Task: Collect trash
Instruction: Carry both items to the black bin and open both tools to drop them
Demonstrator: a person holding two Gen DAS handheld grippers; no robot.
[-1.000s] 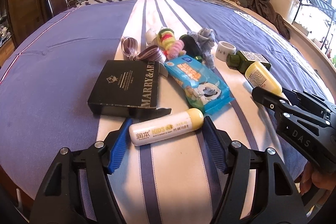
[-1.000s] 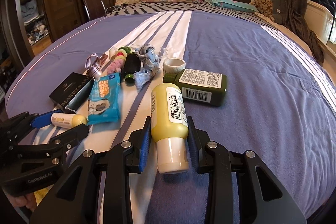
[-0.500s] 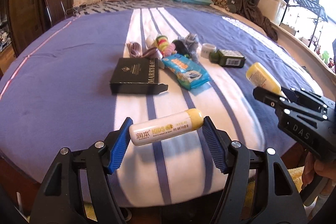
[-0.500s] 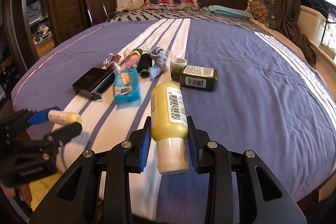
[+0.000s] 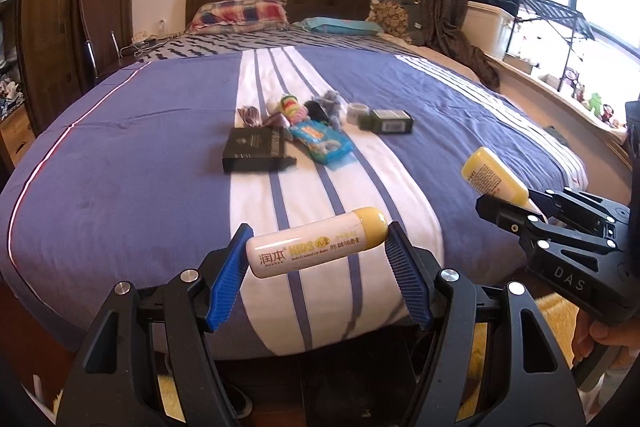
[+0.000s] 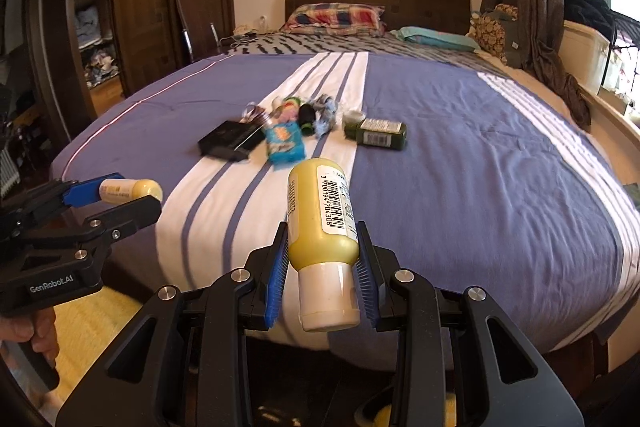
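The left hand-held gripper (image 5: pixel 316 267) pinches a white plastic lip-balm tube with a yellow cap (image 5: pixel 316 243) end to end, lying crosswise between its blue pads, while the right hand-held gripper (image 6: pixel 322 271) is pressed onto the shoulder of a yellow plastic squeeze bottle with a white cap (image 6: pixel 323 227), cap toward the camera. Both hang in the air off the foot of the blue-and-white striped bed (image 5: pixel 120 167) (presumably bound for a bin, none in view), well clear of the remaining litter near the bed's middle: a flat black box (image 5: pixel 256 149), a blue snack packet (image 5: pixel 324 143) and a dark green bottle (image 5: pixel 386 121).
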